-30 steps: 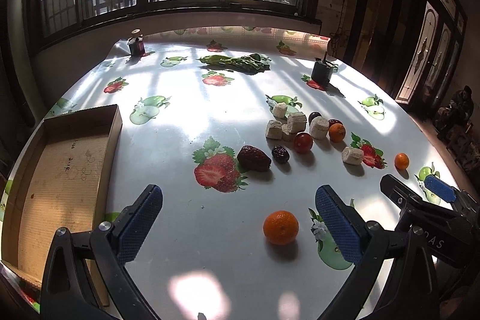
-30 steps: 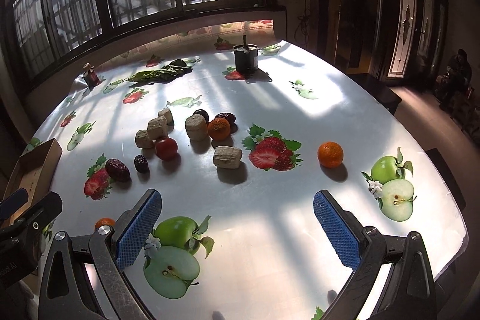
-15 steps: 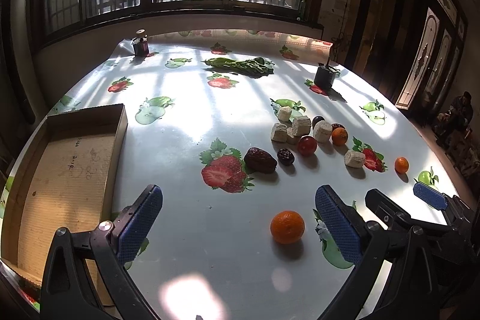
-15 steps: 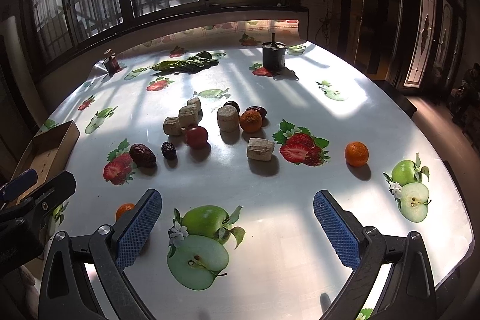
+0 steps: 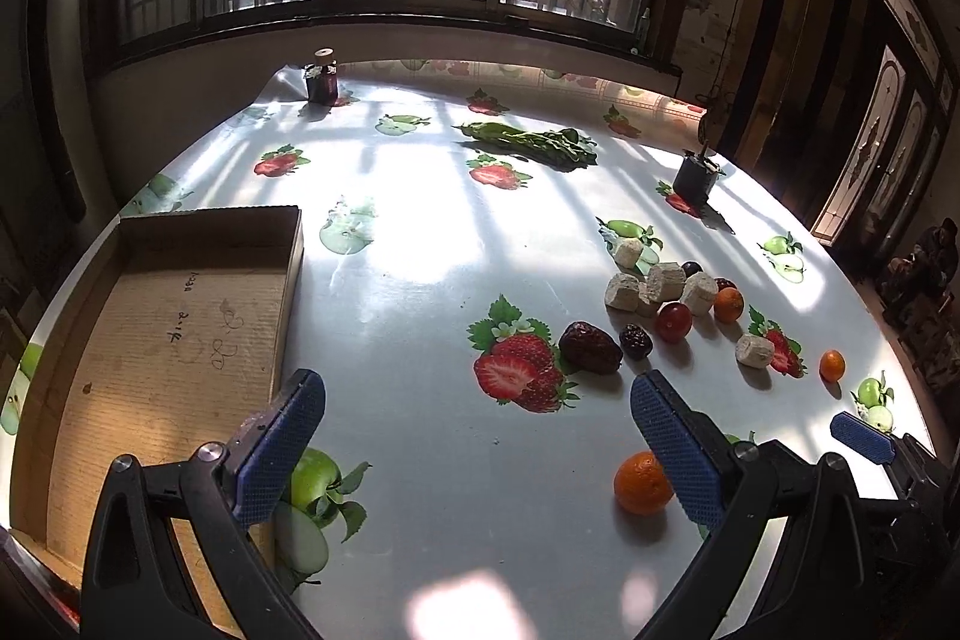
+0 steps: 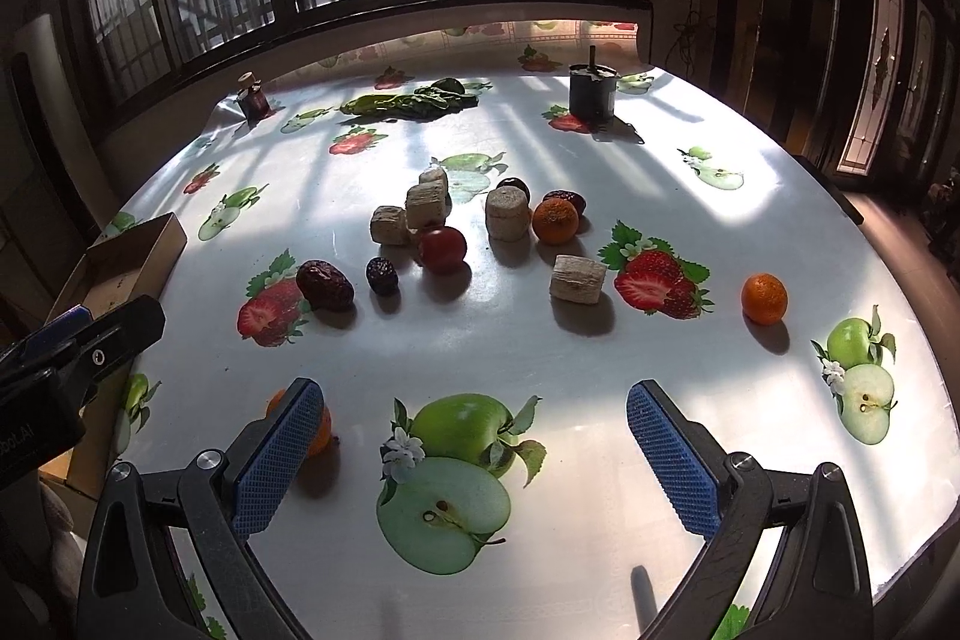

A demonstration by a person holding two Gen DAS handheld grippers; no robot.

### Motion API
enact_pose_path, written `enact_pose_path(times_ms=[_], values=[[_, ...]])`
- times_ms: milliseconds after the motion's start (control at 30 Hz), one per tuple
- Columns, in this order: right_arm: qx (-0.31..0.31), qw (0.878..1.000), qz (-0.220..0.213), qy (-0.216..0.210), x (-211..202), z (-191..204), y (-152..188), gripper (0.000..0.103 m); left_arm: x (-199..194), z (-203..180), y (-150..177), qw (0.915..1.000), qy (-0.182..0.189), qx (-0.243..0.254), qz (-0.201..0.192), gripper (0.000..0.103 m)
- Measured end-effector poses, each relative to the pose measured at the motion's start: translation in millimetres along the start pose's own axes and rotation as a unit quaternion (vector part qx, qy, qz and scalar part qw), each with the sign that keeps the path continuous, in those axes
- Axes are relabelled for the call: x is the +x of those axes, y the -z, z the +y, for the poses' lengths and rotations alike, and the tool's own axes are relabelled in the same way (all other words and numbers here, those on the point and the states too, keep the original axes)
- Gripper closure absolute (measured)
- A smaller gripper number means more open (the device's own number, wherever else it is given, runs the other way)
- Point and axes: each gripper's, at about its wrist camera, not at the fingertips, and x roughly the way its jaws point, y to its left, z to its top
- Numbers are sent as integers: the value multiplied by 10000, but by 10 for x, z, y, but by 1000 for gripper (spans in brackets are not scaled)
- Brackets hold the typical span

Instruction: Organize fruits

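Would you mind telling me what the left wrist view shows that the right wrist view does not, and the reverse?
Only the left wrist view shows the whole floor of the cardboard box, with nothing in it. Only the right wrist view shows the printed whole and sliced apple between its open fingers. Both show the fruit cluster around the red tomato, the nearest orange, and the far small orange.

Orange mandarin; brown cardboard box; fruit-print white tablecloth.

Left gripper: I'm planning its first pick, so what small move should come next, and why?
Probably shift the left gripper right and down around the orange. Its jaws are open and empty, the orange lies nearest, beside the right finger, and the box holds nothing visible yet.
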Motion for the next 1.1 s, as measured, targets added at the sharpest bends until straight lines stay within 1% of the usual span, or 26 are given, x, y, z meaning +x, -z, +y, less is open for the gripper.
enact_pose_path(times_ms=[100,167,267,367,433,500,533,600,633,667,700,733,767,867,933,1067,1100], values=[[-121,9994,154,-276,48,72,-13,1,48,276,-81,9995,-210,-232,52,1],[-216,9980,293,-518,110,148,-15,1,78,386,-91,9990,-297,-330,101,1],[-377,9945,555,-807,238,302,-1,1,144,452,-93,9985,-255,-438,224,1],[-524,9919,734,-895,353,429,8,1,205,425,-82,9984,-165,-414,341,1],[-640,9905,781,-937,393,502,6,6,265,367,-90,9984,-62,-361,431,1],[-726,9896,812,-942,431,570,6,14,323,287,-108,9981,62,-322,514,1],[-772,9890,848,-938,458,604,13,16,356,236,-122,9981,123,-275,536,1],[-853,9877,937,-914,522,662,29,26,430,123,-148,9979,204,-157,601,1],[-894,9866,1002,-926,553,687,44,30,474,61,-161,9976,251,-101,642,1],[-925,9856,1058,-940,580,704,58,39,516,7,-171,9972,309,-56,676,1],[-943,9846,1122,-949,604,707,70,54,568,-53,-182,9968,362,-8,716,1],[-925,9839,1167,-987,619,695,75,61,622,-113,-184,9963,385,53,762,1],[-876,9840,1159,-1031,612,664,72,64,681,-168,-183,9959,376,116,813,1],[-812,9856,1036,-1066,537,553,50,64,864,-308,-173,9942,370,288,964,1],[-814,9875,941,-967,471,478,37,64,986,-392,-160,9927,401,383,1069,1],[-814,9895,783,-900,362,345,20,64,1211,-537,-133,9893,562,474,1261,1],[-808,9898,761,-898,347,321,14,64,1251,-573,-123,9888,569,524,1277,4]])
